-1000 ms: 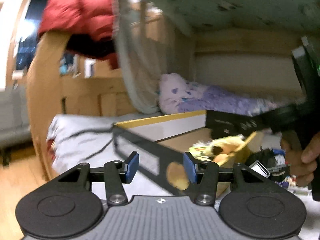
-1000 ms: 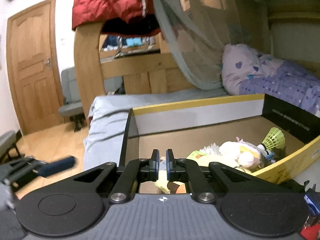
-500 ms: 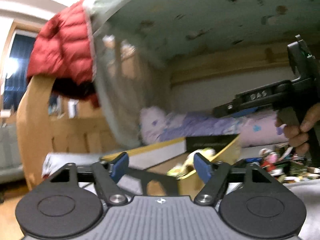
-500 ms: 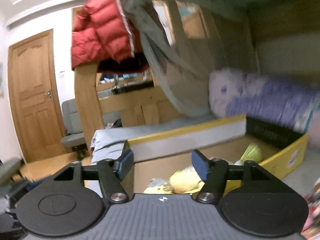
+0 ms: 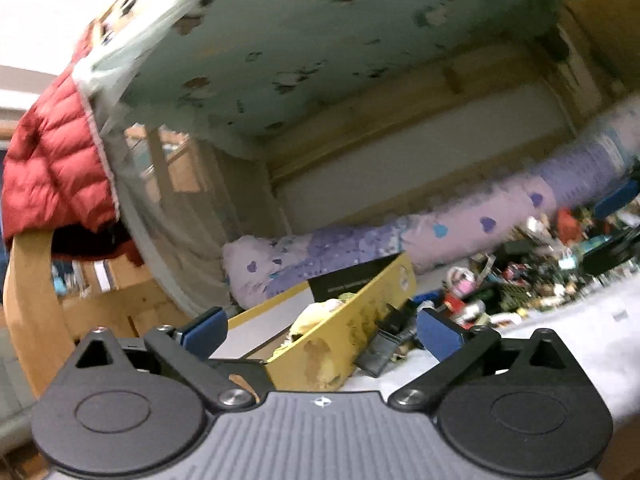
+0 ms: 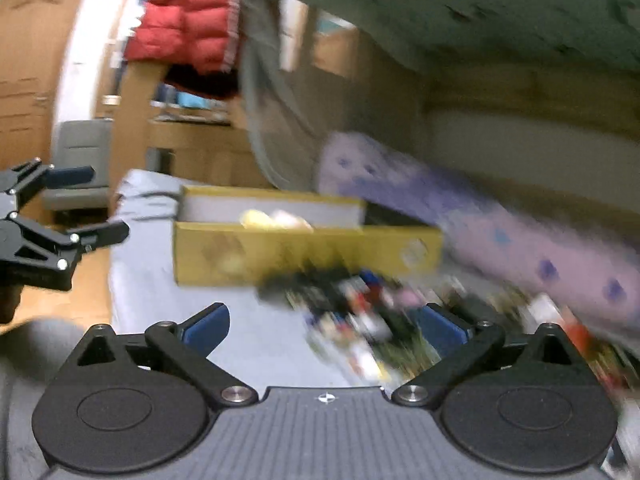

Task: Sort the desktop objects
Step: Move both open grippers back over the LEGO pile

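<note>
Some soft toys (image 5: 316, 312) are already in the yellow box (image 6: 304, 256) on the bed, but a big pile of small things (image 6: 360, 312) waits beside it — both the left gripper (image 5: 320, 330) and the right gripper (image 6: 324, 326) have just opened their jaws wide, holding nothing.

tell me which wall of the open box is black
The end wall nearest the purple heart-print bedding. The long wall facing the clutter is yellow; the opposite wall is white.

Small clutter (image 6: 372, 312) beside box (image 6: 304, 256) blurred, unidentifiable.
</note>
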`<state>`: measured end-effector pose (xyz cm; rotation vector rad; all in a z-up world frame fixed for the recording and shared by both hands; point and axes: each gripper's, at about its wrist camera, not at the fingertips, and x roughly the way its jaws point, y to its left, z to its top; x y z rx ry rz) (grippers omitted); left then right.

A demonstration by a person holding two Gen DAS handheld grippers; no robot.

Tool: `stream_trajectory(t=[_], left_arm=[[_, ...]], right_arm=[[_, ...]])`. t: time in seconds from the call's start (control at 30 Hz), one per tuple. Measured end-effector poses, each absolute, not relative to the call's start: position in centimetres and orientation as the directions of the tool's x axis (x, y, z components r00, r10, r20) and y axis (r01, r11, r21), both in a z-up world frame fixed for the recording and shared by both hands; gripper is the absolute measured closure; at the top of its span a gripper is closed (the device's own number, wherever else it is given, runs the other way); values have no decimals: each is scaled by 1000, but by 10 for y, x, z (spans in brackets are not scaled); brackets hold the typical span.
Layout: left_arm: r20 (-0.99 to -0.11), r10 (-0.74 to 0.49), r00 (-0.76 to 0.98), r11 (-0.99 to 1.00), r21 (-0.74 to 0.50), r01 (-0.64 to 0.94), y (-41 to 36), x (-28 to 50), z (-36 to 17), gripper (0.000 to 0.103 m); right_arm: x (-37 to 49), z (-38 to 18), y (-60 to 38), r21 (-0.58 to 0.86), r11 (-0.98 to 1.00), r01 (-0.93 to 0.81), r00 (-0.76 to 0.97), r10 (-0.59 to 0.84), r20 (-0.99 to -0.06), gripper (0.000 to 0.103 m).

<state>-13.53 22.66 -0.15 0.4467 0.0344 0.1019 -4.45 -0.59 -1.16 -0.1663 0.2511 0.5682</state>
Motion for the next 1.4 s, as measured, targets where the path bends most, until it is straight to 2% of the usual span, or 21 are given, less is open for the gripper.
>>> stream_trajectory(t=[0.2, 0.3, 0.5, 0.67, 0.77, 0.87, 1.03, 1.1, 1.2, 1.27, 1.3, 1.37, 1.4], left_arm=[[31, 40, 999, 814, 579, -50, 174, -149, -13, 0], [16, -2, 1000, 804, 594, -8, 152, -150, -12, 0], [-118, -63, 991, 826, 551, 118, 124, -135, 1, 3], [-199, -127, 972, 885, 420, 202, 113, -118, 15, 9], [-245, -171, 954, 933, 271, 237, 110, -108, 22, 17], [-289, -198, 937, 963, 123, 241, 105, -100, 25, 23], [-345, -192, 919, 980, -17, 199, 86, -100, 11, 23], [-398, -182, 899, 979, 9, 202, 74, -99, 0, 23], [-449, -144, 882, 976, 83, 202, 60, -93, -13, 23], [-462, -126, 878, 979, 85, 185, 58, -89, -18, 24], [-471, -128, 873, 979, 82, 188, 57, -89, -19, 24], [-503, -132, 854, 974, 93, 205, 51, -88, -23, 24], [-508, -127, 852, 972, 106, 209, 48, -90, -25, 24]], right_arm=[[-89, -31, -51, -62, 881, -469, 843, 426, -330, 1], [-99, -38, -64, -40, 887, -461, 838, 420, -348, 3], [-109, -44, -81, 2, 888, -460, 836, 434, -336, 15], [-112, -43, -90, 44, 883, -466, 822, 451, -348, 59], [-118, -41, -95, 44, 882, -469, 823, 455, -341, 74], [-123, -36, -98, 44, 882, -470, 826, 457, -329, 76], [-134, -28, -109, 42, 914, -404, 855, 394, -338, 76], [-136, -27, -117, 71, 932, -356, 860, 356, -364, 74], [-139, -27, -129, 113, 951, -286, 858, 307, -411, 63], [-140, -29, -136, 132, 959, -253, 850, 285, -442, 45], [-141, -30, -138, 136, 961, -239, 845, 275, -459, 39], [-142, -31, -139, 129, 968, -216, 836, 251, -487, 12], [-142, -30, -139, 120, 970, -209, 830, 241, -503, 9]])
